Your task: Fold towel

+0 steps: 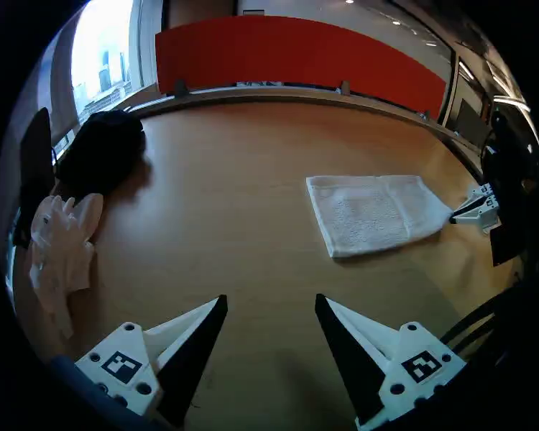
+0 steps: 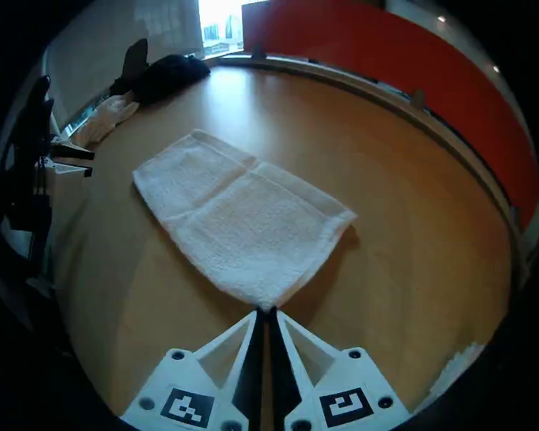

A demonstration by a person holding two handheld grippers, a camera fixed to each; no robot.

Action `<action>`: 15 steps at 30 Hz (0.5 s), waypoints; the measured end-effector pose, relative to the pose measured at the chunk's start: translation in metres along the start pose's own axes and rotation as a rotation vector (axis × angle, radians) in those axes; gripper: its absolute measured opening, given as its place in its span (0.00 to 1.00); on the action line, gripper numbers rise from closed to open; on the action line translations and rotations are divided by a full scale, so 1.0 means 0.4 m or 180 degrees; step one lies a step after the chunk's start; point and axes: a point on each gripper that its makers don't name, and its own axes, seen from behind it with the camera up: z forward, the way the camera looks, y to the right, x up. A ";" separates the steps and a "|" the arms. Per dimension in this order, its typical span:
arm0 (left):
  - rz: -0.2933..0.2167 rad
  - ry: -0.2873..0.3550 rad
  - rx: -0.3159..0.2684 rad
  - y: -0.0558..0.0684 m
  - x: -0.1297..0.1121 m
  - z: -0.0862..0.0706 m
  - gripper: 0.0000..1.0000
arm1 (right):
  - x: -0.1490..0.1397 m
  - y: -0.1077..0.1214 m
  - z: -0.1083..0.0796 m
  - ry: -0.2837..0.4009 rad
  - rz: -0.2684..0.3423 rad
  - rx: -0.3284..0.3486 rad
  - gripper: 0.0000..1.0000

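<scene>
Right gripper (image 2: pixel 267 316) is pressed together on the near corner of the towel (image 2: pixel 233 223), which lies at frame centre on the table (image 2: pixel 413 237) with its long axis running to the upper left. Left gripper (image 1: pixel 269 305) is spread and empty, with the towel well apart at its centre right, so the right one is nearer. The left gripper view shows the pinched corner drawn to a point from the side; the right gripper view hides the grip behind its own tips.

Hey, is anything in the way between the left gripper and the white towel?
Nothing visible: bare wooden tabletop separates the open left gripper from the white terry towel; the black bundle sits off to the other side.
</scene>
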 end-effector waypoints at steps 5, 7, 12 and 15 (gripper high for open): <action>-0.0008 0.0012 -0.0003 0.000 0.007 -0.002 0.91 | 0.035 0.003 -0.029 0.0115 -0.0005 -0.0037 0.04; -0.0008 0.0017 -0.0003 0.001 0.009 -0.004 0.90 | 0.048 0.005 -0.042 0.0146 -0.0019 -0.0046 0.04; -0.0009 0.0022 -0.0003 0.004 0.009 -0.009 0.90 | 0.073 0.015 -0.071 0.0208 -0.0072 -0.0070 0.04; -0.0018 0.0024 -0.0002 0.007 0.006 -0.012 0.91 | 0.084 0.020 -0.087 0.0238 -0.0089 -0.0079 0.04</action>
